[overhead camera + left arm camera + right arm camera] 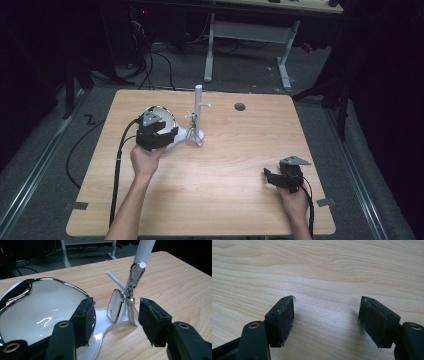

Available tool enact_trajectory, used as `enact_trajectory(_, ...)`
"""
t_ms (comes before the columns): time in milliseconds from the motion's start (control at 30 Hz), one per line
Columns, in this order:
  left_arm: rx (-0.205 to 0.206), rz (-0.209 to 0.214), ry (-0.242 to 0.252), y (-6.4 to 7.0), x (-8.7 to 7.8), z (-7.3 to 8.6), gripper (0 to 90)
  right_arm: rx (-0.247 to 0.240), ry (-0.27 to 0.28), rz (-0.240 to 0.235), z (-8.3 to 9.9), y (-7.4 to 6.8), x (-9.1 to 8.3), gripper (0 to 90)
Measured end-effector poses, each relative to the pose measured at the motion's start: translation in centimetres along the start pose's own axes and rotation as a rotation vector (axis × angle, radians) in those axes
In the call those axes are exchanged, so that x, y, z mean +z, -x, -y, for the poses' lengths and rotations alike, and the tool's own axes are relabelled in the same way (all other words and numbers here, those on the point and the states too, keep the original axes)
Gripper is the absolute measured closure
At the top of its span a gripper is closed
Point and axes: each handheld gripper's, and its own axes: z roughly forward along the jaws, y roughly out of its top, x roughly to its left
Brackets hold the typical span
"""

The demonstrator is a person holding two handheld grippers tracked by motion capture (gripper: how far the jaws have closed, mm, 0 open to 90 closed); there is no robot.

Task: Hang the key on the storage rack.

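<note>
Left gripper (165,131) sits toward the table's (240,165) far-left part, over the near side of the white dish (161,116) with a chrome rim. In the left gripper view its jaws stand apart: one pad (83,321) is over the dish's rim, the other (152,321) is over bare wood, nothing clamped between them. Just beyond the gap a key fob (115,305) hangs by a metal clasp (132,282) from a peg on the white post (145,251) (fob tilted, its lower end close to the stand's base; contact cannot be told). The post rises just beside the dish, from the same white base.

Right gripper (280,177) is near the table's near-right corner, well apart from the stand. Jaws wide apart, holding nothing, over bare wood.
</note>
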Motion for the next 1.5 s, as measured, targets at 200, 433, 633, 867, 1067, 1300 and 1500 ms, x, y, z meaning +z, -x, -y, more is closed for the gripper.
enact_trajectory(200, -0.004, 0.005, 0.007, -0.1, -0.7, 0.5, 47.0, 0.000, 0.000, 0.000, 0.0, 0.0, 0.0, 28.9)
enact_trajectory(433, -0.014, 0.008, 0.016, -0.3, -1.6, 0.8, 46.5, 0.000, 0.000, 0.000, 0.0, 0.0, 0.0, 29.0)
enact_trajectory(633, -0.030, -0.002, 0.007, -0.6, -2.2, 1.2, 43.5, 0.000, 0.000, 0.000, 0.0, 0.0, 0.0, 28.9)
enact_trajectory(867, -0.032, -0.006, 0.006, -0.7, -2.8, 1.4, 42.7, 0.000, 0.000, -0.001, 0.0, 0.0, 0.0, 28.9)
enact_trajectory(1067, -0.034, -0.002, 0.006, -0.8, -3.3, 1.6, 42.2, 0.000, 0.000, 0.000, 0.0, 0.0, 0.0, 29.0)
enact_trajectory(1300, -0.048, -0.006, 0.012, -1.1, -4.2, 2.2, 41.9, 0.000, 0.000, 0.000, 0.0, 0.0, 0.0, 29.0)
enact_trajectory(1500, -0.059, -0.014, 0.026, -1.3, -5.0, 2.5, 41.7, 0.000, 0.000, 0.000, 0.0, 0.0, 0.0, 29.0)
